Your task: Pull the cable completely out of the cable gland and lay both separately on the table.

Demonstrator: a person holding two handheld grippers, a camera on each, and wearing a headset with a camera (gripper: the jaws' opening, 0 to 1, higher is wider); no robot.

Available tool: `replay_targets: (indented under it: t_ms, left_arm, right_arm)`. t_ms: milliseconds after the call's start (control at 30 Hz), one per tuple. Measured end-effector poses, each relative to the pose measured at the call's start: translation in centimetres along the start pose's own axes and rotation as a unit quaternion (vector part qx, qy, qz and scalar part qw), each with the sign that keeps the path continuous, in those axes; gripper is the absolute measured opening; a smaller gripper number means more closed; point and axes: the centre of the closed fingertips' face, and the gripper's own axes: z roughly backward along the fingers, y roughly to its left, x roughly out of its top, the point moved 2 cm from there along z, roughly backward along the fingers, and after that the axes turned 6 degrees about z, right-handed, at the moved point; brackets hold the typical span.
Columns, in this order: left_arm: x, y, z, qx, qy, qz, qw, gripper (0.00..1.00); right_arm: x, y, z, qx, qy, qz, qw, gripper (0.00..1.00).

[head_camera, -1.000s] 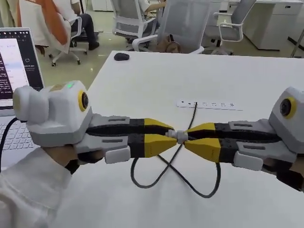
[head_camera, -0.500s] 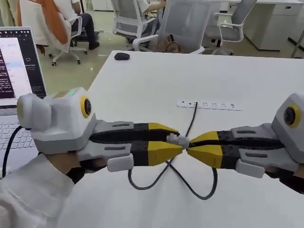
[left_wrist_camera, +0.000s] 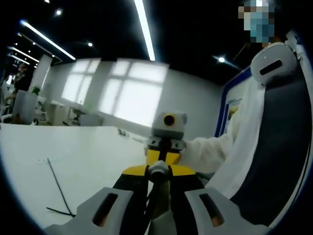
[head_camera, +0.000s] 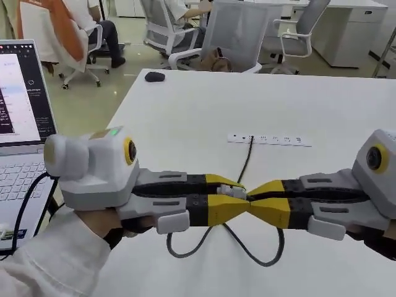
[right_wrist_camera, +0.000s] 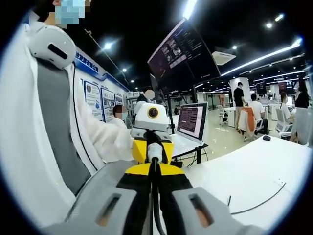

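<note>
Cable (head_camera: 247, 162) is thin and bendy, so the jaws of the right gripper (head_camera: 255, 202) pinch it right beside the hard little cable gland (head_camera: 230, 192), squeezed tight in the left gripper (head_camera: 239, 198) jaws

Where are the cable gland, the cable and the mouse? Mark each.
cable gland (head_camera: 233, 192): head view, middle of its pale body.
cable (head_camera: 247, 159): head view, straight upper stretch.
mouse (head_camera: 154, 77): head view, its back.

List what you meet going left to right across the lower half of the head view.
Open silver laptop → left yellow-tipped claw, shut on the small white plastic cable gland → right yellow-tipped claw, shut on the thin black cable.
</note>
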Motion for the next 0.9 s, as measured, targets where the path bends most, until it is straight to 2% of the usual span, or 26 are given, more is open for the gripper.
replay_targets:
  t_ms: [233,367,467,633,900]
  left_arm:
    - [-0.6,0.4,0.3,0.013,0.004,-0.005,0.9999,0.17]
    - [-1.0,0.6,0.7,0.018,0.015,-0.009,0.9997,0.17]
    - [-1.2,0.8,1.0,0.021,0.019,0.003,0.9996,0.17]
    - [-1.5,0.9,1.5,0.026,0.023,0.001,0.9994,0.17]
    - [-2.1,1.1,2.1,0.033,0.035,0.0,0.9988,0.17]
  right_arm:
    - [-0.7,-0.3,-0.3,0.001,0.01,-0.007,0.9999,0.03]
    - [-1.2,-0.2,-0.4,0.004,0.029,0.0,0.9996,0.03]
    - [-1.5,-0.3,-0.2,0.003,0.036,0.001,0.9993,0.03]
    - [-2.1,-0.4,0.4,-0.002,0.05,0.004,0.9987,0.03]
    - [-3.8,-0.9,1.9,-0.013,0.081,0.008,0.9966,0.03]
